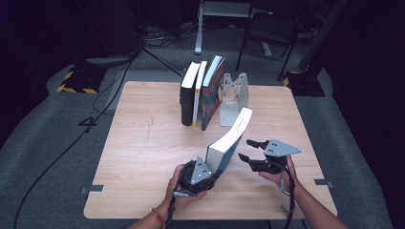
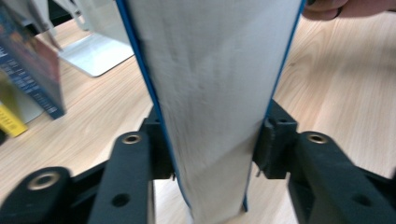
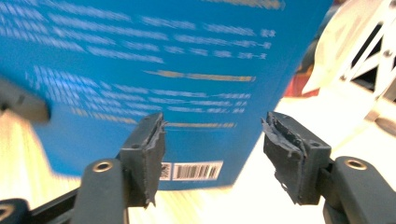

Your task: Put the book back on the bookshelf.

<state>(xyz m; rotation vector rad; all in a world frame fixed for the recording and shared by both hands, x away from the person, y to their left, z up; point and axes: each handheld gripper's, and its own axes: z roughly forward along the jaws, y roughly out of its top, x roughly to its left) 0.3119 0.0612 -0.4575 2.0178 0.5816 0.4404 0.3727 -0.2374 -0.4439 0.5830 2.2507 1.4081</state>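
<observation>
The wooden table (image 1: 143, 157) carried a row of three upright books (image 1: 200, 93) at 12 o'clock, with a metal bookend (image 1: 232, 98) just beside them at 1 o'clock. The blue book (image 1: 230, 140) stood tilted near centre. My left gripper (image 1: 200, 172), at 6 o'clock, was clamped on its lower end. My right gripper (image 1: 252, 151), at 4 o'clock, stood with jaws apart, just beside the cover, gripping nothing.
</observation>
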